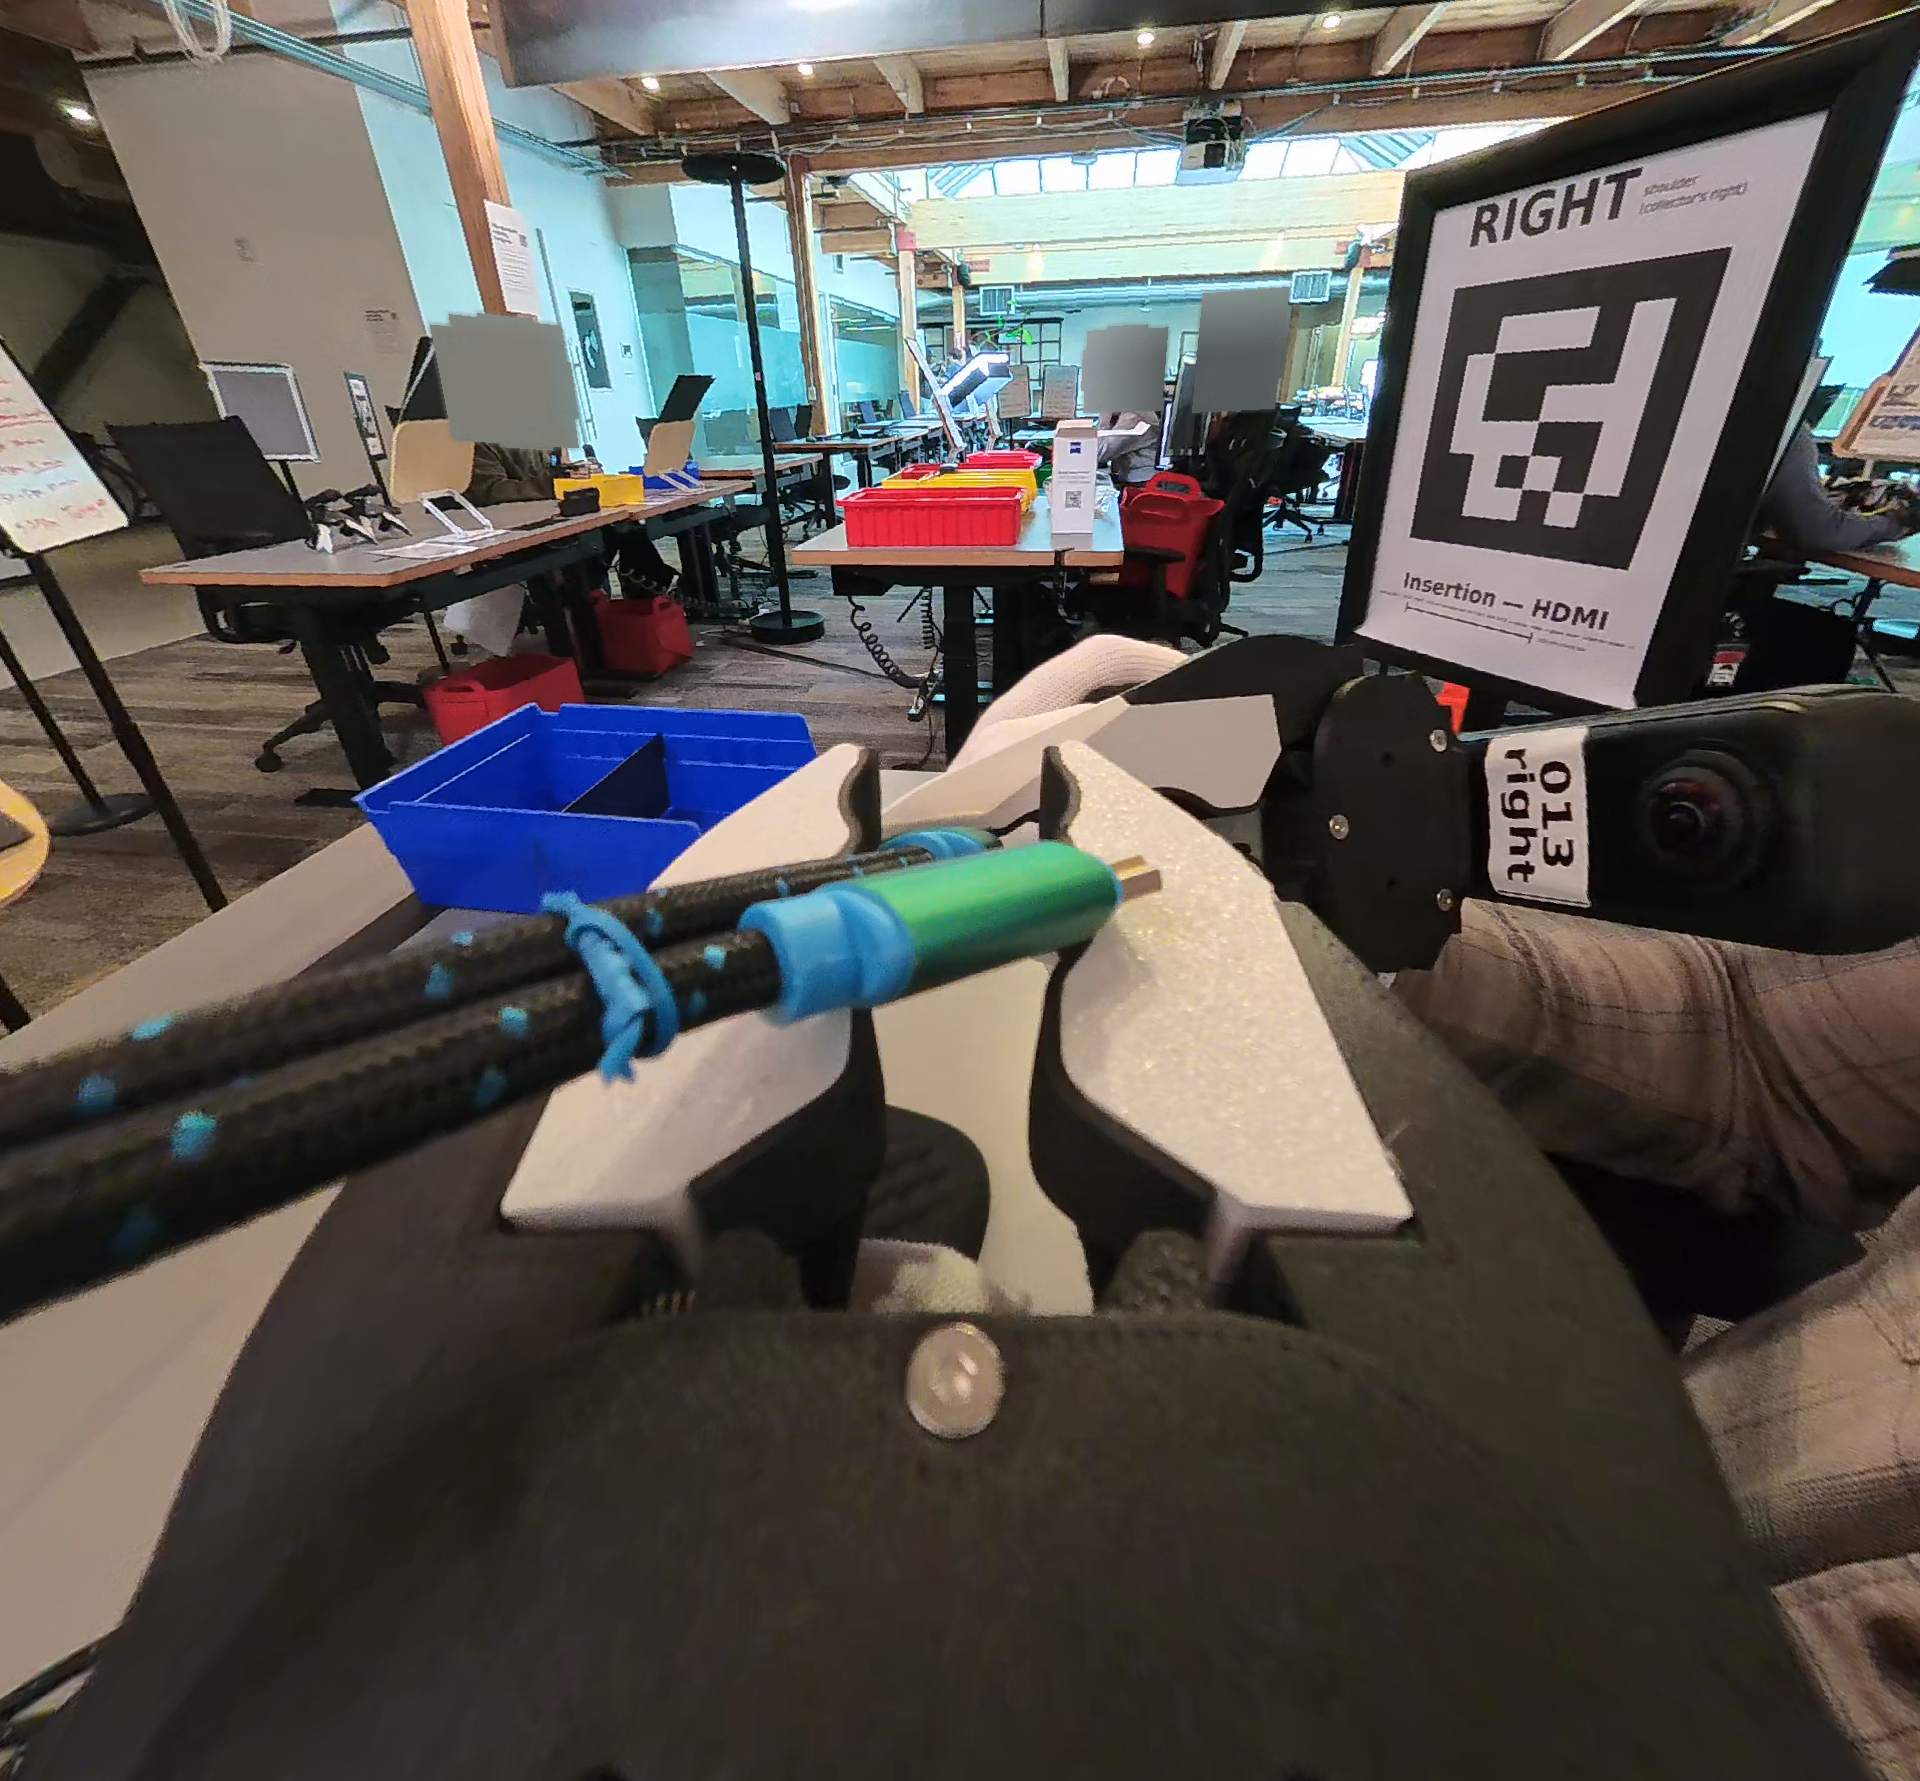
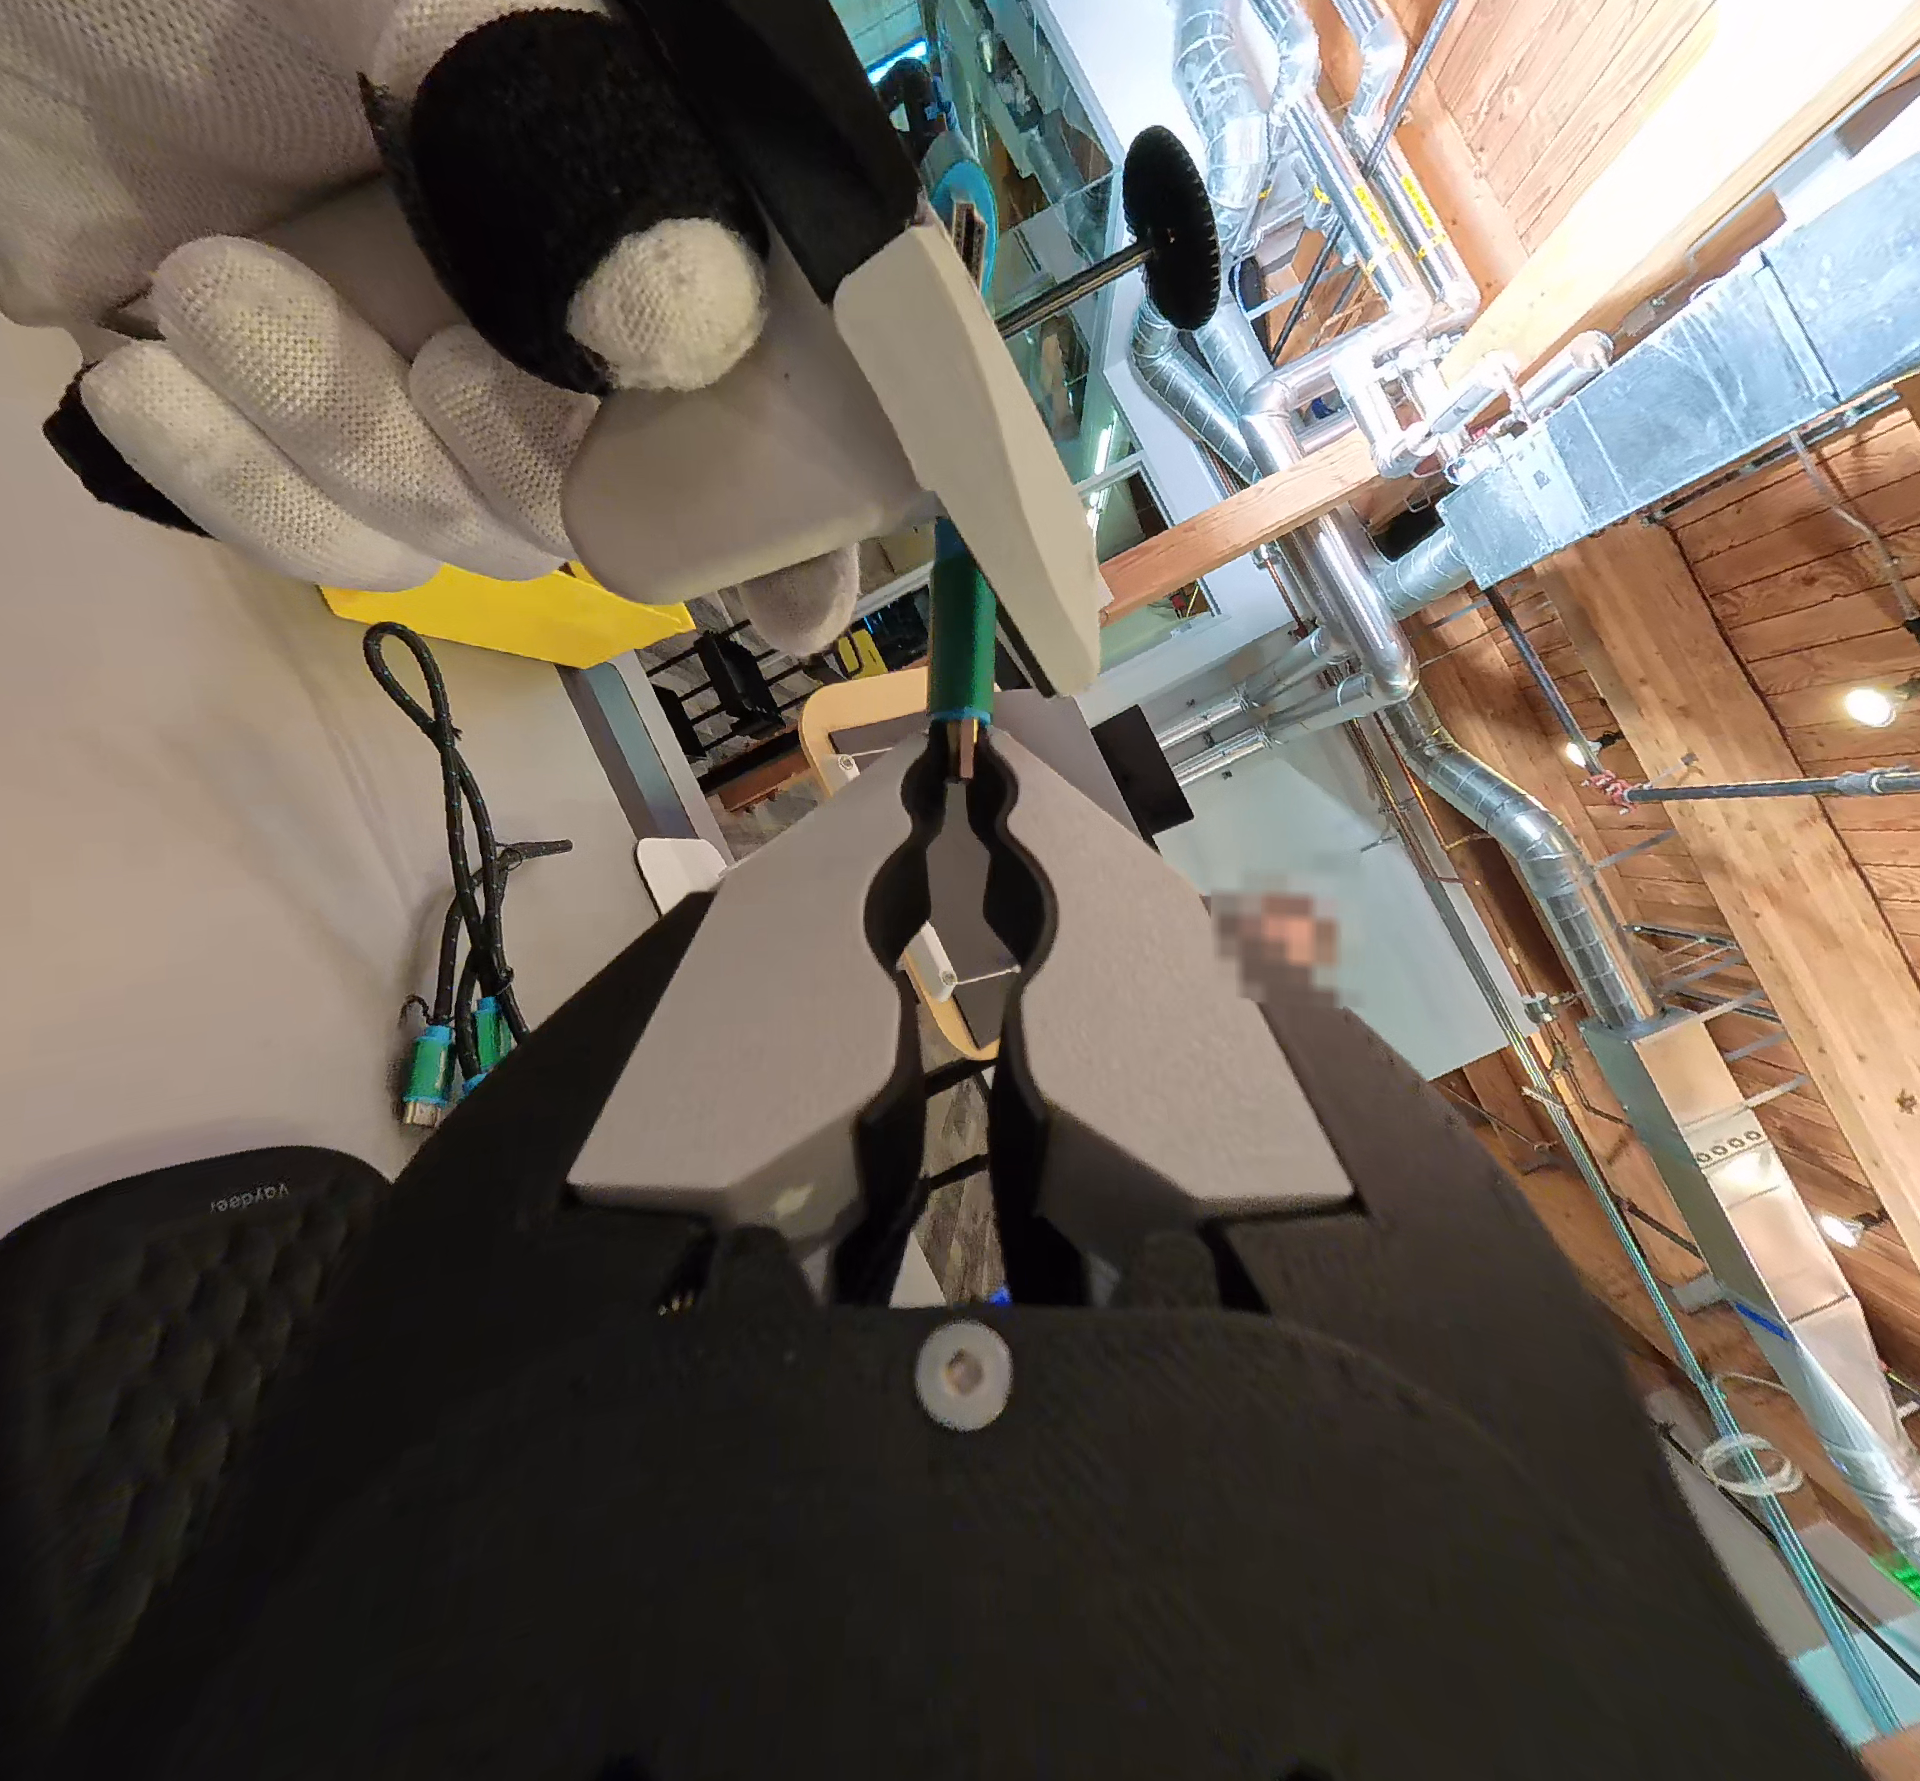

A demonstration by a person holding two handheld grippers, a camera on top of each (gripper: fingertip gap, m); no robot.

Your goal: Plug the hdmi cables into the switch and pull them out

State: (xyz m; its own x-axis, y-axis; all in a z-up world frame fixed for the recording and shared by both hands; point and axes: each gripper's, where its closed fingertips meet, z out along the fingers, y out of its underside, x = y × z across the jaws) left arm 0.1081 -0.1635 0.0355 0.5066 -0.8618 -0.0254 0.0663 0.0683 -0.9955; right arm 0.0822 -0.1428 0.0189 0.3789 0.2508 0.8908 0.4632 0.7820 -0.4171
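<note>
HDMI plug (image 1: pixel 987 900) lies crosswise, pinched between left jaws; right jaws nearly closed at its tip

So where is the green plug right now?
In the left wrist view, the green plug lies across the left tool, between its white fingers, in front of the blue bin, metal tip pointing right.

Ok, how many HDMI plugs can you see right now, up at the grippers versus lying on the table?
Green plug at the left gripper: 1
Second plug tied alongside it, mostly hidden: 1
Green plugs on the table: 2
Total: 4
</note>
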